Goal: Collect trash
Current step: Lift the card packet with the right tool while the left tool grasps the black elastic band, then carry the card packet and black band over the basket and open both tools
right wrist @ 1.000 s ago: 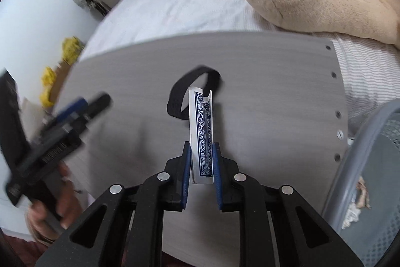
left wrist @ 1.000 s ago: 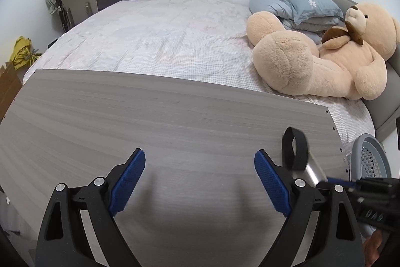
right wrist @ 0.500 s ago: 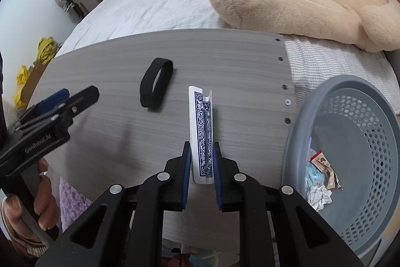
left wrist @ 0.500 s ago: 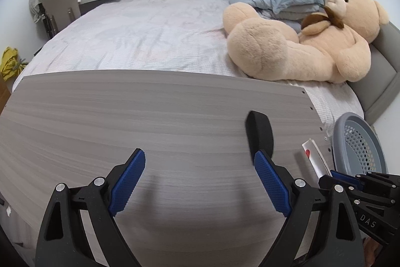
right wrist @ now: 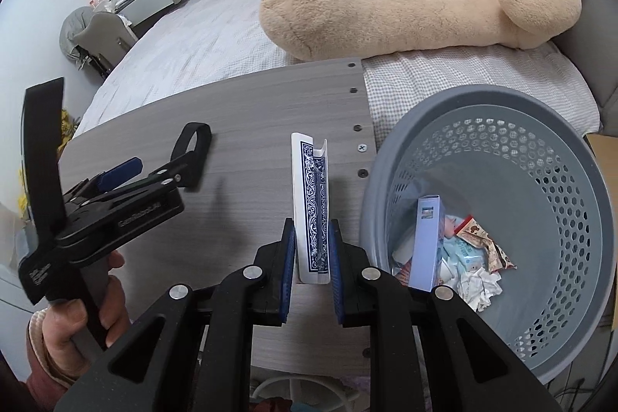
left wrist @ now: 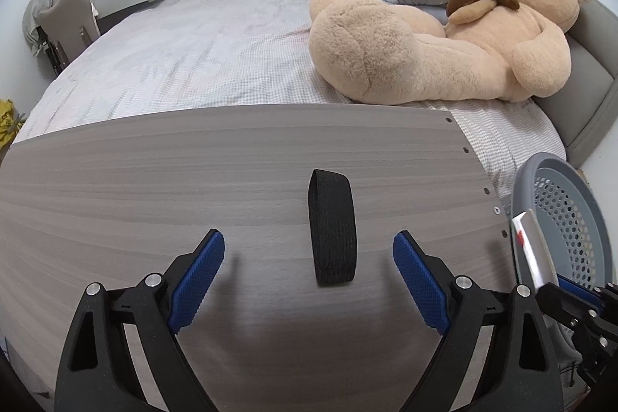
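My right gripper [right wrist: 311, 257] is shut on a bent playing card [right wrist: 311, 203] with a blue patterned back, held upright over the table's right end, just left of the grey basket [right wrist: 571, 157]. The card also shows in the left wrist view [left wrist: 531, 250]. My left gripper [left wrist: 309, 280] is open and empty, low over the grey wooden table [left wrist: 154, 180]. A black band [left wrist: 332, 224] lies on the table between and just ahead of its fingers; it also shows in the right wrist view [right wrist: 193, 151]. The left gripper appears in the right wrist view [right wrist: 123, 176].
The basket holds crumpled paper, wrappers and a pale blue box [right wrist: 425, 238]. It also shows in the left wrist view [left wrist: 571, 215]. Behind the table is a bed [left wrist: 193, 56] with a large teddy bear [left wrist: 444, 37] and pillows.
My right gripper has carried the card to the right, toward the basket. My left gripper has shifted so the black band now lies between its open fingers.
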`<act>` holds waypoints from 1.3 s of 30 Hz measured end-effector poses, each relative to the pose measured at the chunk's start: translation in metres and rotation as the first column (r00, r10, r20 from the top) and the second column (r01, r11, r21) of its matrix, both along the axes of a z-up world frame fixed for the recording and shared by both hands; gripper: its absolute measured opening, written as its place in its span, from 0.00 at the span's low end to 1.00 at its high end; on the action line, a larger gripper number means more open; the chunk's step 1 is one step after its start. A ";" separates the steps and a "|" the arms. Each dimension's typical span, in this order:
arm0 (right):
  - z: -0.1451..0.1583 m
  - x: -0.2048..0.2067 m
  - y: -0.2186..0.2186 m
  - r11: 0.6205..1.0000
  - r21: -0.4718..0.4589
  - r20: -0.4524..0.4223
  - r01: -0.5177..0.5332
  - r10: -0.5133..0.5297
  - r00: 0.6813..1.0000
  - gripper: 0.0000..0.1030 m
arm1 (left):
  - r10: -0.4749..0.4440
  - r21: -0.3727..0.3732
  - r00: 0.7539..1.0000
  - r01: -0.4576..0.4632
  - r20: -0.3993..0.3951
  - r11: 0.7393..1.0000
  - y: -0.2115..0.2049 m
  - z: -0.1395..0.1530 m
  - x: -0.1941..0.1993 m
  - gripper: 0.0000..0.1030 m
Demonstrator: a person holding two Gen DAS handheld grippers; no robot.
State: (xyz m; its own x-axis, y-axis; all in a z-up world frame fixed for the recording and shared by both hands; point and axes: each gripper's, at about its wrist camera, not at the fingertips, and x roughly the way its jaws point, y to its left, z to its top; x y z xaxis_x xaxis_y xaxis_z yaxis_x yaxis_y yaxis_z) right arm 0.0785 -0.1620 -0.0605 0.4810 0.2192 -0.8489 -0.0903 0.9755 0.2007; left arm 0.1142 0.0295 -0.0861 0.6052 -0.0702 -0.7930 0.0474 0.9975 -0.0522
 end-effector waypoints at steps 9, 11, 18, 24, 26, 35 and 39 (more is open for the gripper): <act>-0.009 0.007 -0.005 0.999 0.039 -0.008 -0.003 0.003 1.000 0.16 | 0.000 0.034 0.999 0.001 -0.041 0.999 -0.009 -0.012 0.012 0.52; -0.010 0.008 -0.005 0.999 0.046 -0.007 -0.003 0.003 1.000 0.16 | -0.005 0.035 0.999 0.007 -0.045 0.999 -0.008 -0.012 0.012 0.38; -0.008 0.007 -0.006 0.999 0.051 0.004 -0.001 0.001 1.000 0.16 | -0.025 0.005 0.999 0.025 -0.038 1.000 -0.005 -0.004 0.006 0.18; 0.000 -0.001 -0.010 0.998 0.059 0.029 0.009 -0.010 1.000 0.16 | -0.042 0.001 0.999 0.042 0.009 0.999 -0.009 0.019 -0.010 0.18; 0.005 -0.006 -0.013 0.998 0.062 0.042 0.013 -0.015 0.999 0.16 | -0.052 0.000 0.998 0.052 0.023 0.999 -0.013 0.026 -0.015 0.18; 0.024 -0.032 -0.044 0.996 0.073 0.096 0.060 -0.067 0.993 0.16 | -0.151 -0.001 0.985 0.152 0.081 0.988 -0.058 0.056 -0.040 0.18; 0.031 -0.046 -0.071 0.991 0.078 0.119 0.109 -0.118 0.986 0.16 | -0.213 0.005 0.973 0.213 0.094 0.977 -0.090 0.064 -0.047 0.18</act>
State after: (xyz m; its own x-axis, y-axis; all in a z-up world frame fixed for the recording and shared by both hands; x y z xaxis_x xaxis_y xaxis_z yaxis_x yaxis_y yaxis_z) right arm 0.0325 -0.2335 -0.0299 0.6062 0.2151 -0.7657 -0.0084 0.9644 0.2643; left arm 0.0668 -0.0601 -0.0226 0.6470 -0.2094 -0.7332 0.2634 0.9637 -0.0428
